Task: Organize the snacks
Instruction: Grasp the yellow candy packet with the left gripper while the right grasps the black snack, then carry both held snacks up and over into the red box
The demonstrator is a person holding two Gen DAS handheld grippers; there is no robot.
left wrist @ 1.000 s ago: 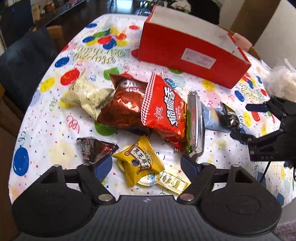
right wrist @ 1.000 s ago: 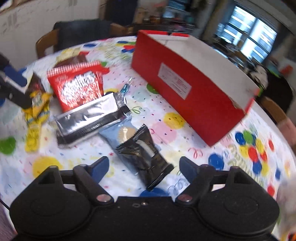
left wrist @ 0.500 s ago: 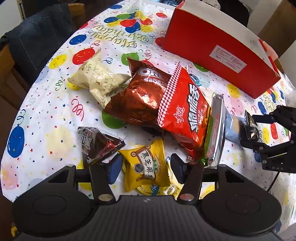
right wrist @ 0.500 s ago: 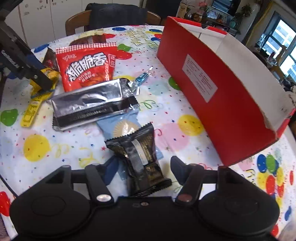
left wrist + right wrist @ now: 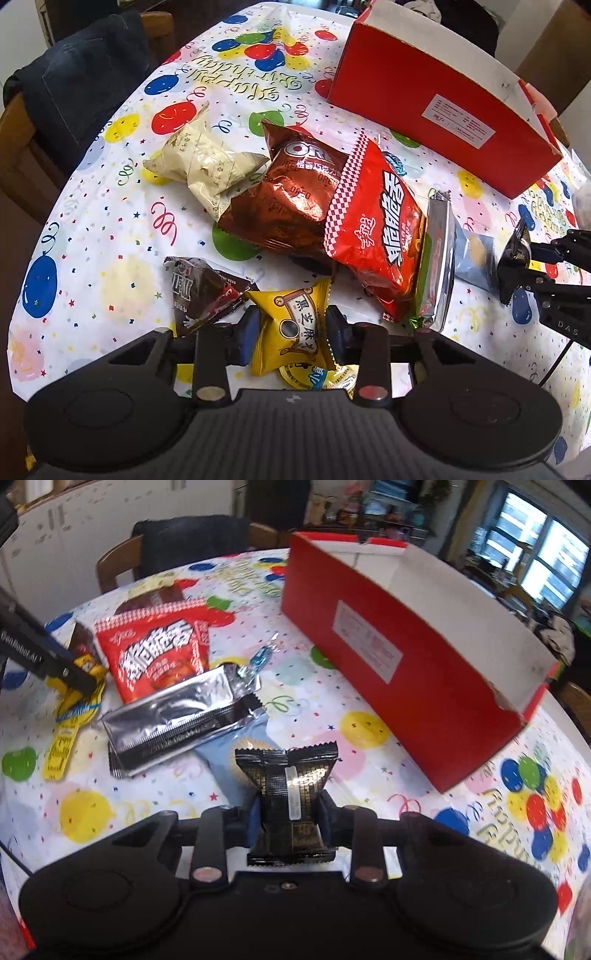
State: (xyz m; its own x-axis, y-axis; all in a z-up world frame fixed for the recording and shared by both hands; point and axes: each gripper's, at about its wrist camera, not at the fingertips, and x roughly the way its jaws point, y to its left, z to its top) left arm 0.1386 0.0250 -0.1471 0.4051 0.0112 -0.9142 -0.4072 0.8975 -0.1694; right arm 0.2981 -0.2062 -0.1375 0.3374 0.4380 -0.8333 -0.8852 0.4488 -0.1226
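yellow pack: low on the table edge nearest me, lying on a flat yellow sachet, dark M&M bag just left of it
black pack: near edge on my right side, partly over a pale blue pack, silver bar beyond it
change: a second ago both sets of jaws stood wide around these packs; now they've come in on them, so I read both picks as nearly made
left gripper: jaws closing, pads pressed on both sides of the yellow pack, wrapper pinched in
right gripper: jaws closing, clamped on the black pack, which stands up between the pads
box: red, open top, far side of the table, looks empty from my right view
next: my guess is lift both and carry to the box
rest: red chips, Oreo bag, cream pack lie loose mid-table
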